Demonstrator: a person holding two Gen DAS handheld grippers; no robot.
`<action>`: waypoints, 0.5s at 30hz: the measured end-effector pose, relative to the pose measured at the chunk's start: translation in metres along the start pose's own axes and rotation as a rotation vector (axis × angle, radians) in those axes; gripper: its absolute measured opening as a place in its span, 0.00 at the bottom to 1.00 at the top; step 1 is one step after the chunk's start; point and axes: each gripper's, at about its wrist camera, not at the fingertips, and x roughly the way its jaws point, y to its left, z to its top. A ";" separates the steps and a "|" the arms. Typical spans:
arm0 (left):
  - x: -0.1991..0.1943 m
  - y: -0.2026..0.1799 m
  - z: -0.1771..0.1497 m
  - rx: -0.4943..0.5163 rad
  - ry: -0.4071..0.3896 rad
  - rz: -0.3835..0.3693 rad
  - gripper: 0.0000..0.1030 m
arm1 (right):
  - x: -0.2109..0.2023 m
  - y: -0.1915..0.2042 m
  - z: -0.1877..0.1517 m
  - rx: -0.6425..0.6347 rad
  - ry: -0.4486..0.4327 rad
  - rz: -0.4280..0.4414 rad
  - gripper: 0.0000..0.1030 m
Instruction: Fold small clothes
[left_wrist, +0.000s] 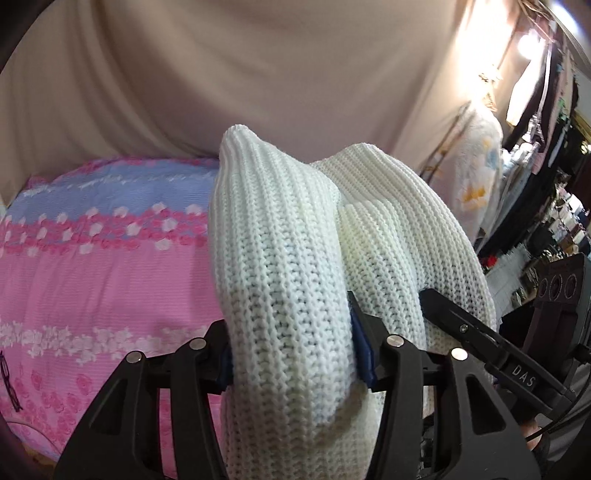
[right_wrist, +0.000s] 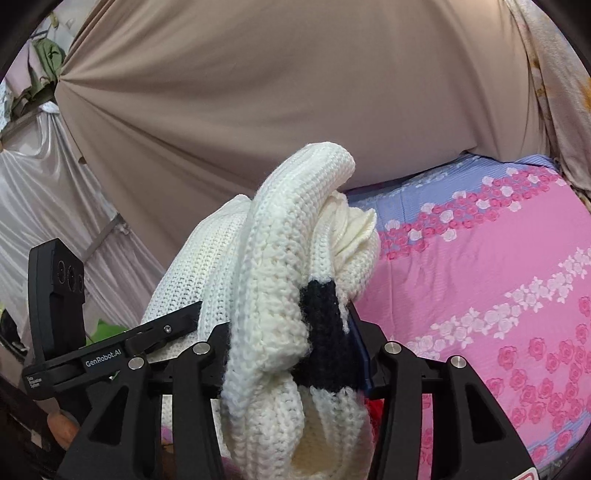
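A white ribbed knit garment (left_wrist: 280, 258) is bunched and lifted above the bed. My left gripper (left_wrist: 291, 350) is shut on a thick fold of it, the knit bulging up between the blue pads. In the right wrist view the same white knit (right_wrist: 280, 258), with a black knitted patch (right_wrist: 325, 332), is clamped in my right gripper (right_wrist: 295, 354). Each gripper shows in the other's view: the right one's finger (left_wrist: 476, 332) presses the knit at the right, and the left one's black body (right_wrist: 110, 350) sits at the left.
A pink and blue floral bedspread (left_wrist: 92, 280) covers the bed below, also seen as the bedspread (right_wrist: 498, 277) on the right. A beige draped cloth (left_wrist: 258, 74) hangs behind. Hanging clothes and shelves (left_wrist: 546, 166) crowd the far right.
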 end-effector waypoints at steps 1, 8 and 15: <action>0.009 0.019 -0.007 -0.023 0.010 0.012 0.54 | 0.019 -0.001 -0.011 -0.014 0.015 -0.020 0.52; 0.091 0.147 -0.100 -0.153 0.210 0.268 0.61 | 0.100 -0.037 -0.084 0.025 0.222 -0.251 0.36; 0.059 0.132 -0.108 -0.130 0.140 0.267 0.73 | 0.109 0.005 -0.105 -0.081 0.304 -0.192 0.20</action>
